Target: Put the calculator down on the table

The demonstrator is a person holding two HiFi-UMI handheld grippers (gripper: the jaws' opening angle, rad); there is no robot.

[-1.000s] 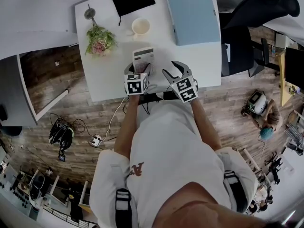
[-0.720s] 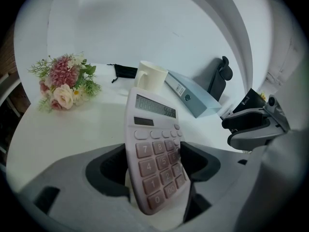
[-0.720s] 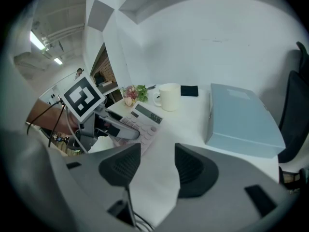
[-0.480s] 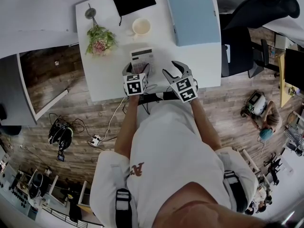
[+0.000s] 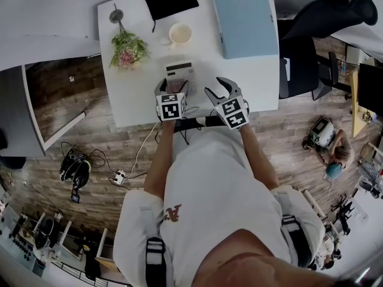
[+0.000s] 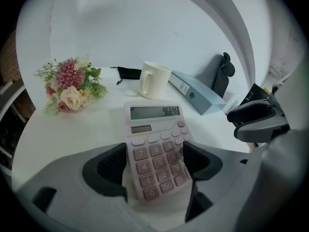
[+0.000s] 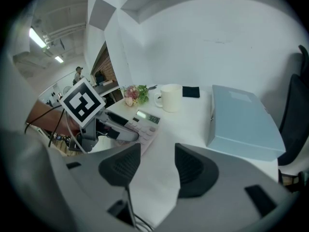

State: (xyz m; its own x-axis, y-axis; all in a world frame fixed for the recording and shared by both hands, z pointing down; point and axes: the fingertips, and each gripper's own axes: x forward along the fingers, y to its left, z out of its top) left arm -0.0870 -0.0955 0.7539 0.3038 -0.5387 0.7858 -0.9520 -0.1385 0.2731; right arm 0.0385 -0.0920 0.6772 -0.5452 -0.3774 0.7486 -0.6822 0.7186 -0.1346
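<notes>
Head view: a pink calculator (image 5: 180, 75) is seen lying flat on the white table (image 5: 134, 94), keys up, near the table's front edge and just ahead of the person's two hand-held grippers. Its lower end is bracketed by the left gripper (image 6: 155, 162), whose jaws have just been opening and are now spread wide. The dark pads are set along either side of the keypad without visibly clamping it. Digits are lit on the display, which is pointed away from the person.

The right gripper (image 7: 155, 170) is held beside the left one, just to the right of the calculator. Its jaws are parted, and only bare tabletop is framed between them.

Beyond the calculator a cream mug (image 6: 154, 79) is stood upright, its handle turned to the right in the left gripper view. A small bunch of pink and white flowers (image 6: 70, 83) is laid to the mug's left and a pale blue binder (image 6: 198, 96) to its right. A black pouch (image 6: 129, 73) is placed at the table's far edge, behind the mug. A black office chair (image 5: 326, 14) is parked off the table's right side.
</notes>
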